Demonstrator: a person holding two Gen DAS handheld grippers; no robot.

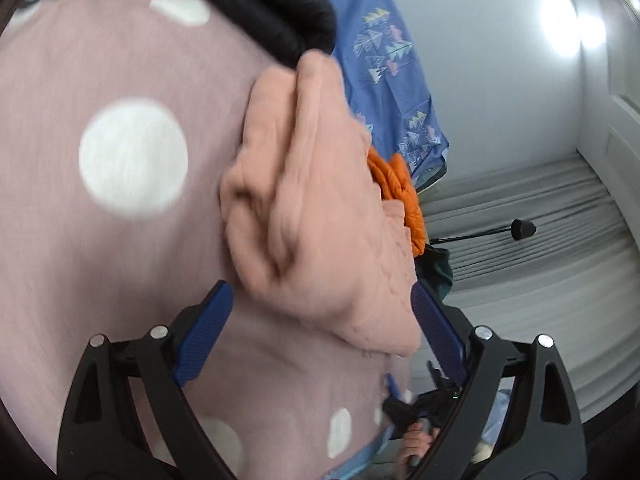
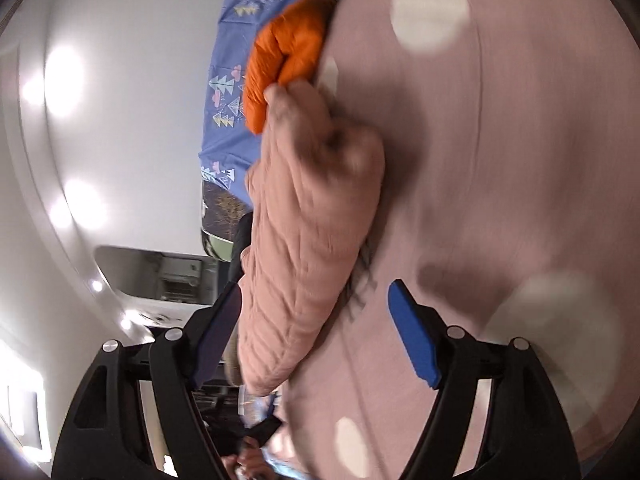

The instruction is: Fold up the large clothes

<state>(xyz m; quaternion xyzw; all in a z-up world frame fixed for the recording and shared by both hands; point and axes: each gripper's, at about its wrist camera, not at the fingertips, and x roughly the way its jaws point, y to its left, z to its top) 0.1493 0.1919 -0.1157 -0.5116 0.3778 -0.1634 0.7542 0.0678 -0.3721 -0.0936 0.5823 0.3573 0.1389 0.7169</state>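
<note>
The left tool stands wide, its two blue pads spread apart with nothing pinched between them. A bunched pink quilted garment lies on a pink sheet with white dots, and its lower end reaches down into the gap between the pads, closer to the right-hand one (whether cloth and pad actually touch is blurred). Beyond the pink garment, an orange puffy garment peeks out from its far side, touching it, and a black padded garment sits at the top edge of the sheet. A blue cloth printed with small trees hangs behind them, in front of a grey wall.

From the right wrist view, the right tool is also spread wide and grips nothing. The same pink quilted garment lies lengthwise on the dotted sheet, its near end resting against or just beside the left-hand pad, while the other pad stands well clear over bare sheet. The orange garment sits at the far end of the pink one, touching it, with the blue tree-print cloth behind. Both views are smeared with motion blur.
</note>
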